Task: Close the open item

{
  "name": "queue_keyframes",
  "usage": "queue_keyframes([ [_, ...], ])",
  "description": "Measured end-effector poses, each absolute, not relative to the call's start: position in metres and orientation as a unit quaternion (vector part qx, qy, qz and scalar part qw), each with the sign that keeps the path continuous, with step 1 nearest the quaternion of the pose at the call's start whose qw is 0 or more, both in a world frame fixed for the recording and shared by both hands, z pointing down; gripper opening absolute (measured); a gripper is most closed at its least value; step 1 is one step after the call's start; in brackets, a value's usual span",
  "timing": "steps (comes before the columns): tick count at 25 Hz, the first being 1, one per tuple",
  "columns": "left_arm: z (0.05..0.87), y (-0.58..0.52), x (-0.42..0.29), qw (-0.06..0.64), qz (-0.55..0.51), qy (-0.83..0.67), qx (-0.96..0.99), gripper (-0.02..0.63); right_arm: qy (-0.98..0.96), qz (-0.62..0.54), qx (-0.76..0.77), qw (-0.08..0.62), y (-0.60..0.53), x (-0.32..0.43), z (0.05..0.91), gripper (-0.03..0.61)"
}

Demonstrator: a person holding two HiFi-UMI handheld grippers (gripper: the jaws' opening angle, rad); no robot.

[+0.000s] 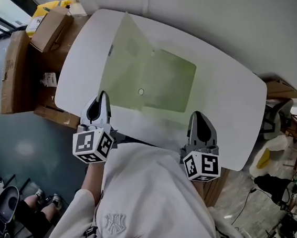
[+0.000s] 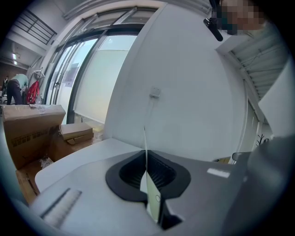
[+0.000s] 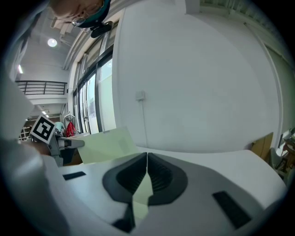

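White table [image 1: 230, 96] spreads ahead of both my grippers and takes up most of the head view; on it, directly in front of the jaws, lies the open item, a pale green translucent folder [image 1: 168, 79]; its lower sheet rests flat on the table ahead of my right gripper [image 1: 197, 117]; its flap [image 1: 126, 55] stands raised off the table, rising from my left gripper [image 1: 102, 100] and leaning away from it; cardboard boxes [image 1: 49, 28] sit beyond the far table edge, out past the left gripper and to its left; left gripper: jaws pressed together on the near edge of the flap, which in the left gripper view runs edge-on as a thin line straight up from between the pads; right gripper: jaws likewise pressed together, pinching the near edge of the green sheet, with green showing in the slit between the pads; from the right gripper view, the left gripper sits off to its left at about the same level, with the flap slanting up from it; a small round snap button [image 1: 141, 92] lies on the folder, ahead of the left gripper and toward the right one.
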State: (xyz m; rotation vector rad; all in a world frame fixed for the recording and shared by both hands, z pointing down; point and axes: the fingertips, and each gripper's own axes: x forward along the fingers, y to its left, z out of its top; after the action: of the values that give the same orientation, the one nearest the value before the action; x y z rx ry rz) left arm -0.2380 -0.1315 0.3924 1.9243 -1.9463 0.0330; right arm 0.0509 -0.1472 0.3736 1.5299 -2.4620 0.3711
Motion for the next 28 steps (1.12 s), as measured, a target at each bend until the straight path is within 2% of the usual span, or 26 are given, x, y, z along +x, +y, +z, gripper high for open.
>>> queue_keyframes([
  [28,0.371,-0.134,-0.175,0.103,0.094,-0.657,0.741,0.011,-0.814,0.125,0.561,0.087,-0.124,0.095,0.369,0.011],
])
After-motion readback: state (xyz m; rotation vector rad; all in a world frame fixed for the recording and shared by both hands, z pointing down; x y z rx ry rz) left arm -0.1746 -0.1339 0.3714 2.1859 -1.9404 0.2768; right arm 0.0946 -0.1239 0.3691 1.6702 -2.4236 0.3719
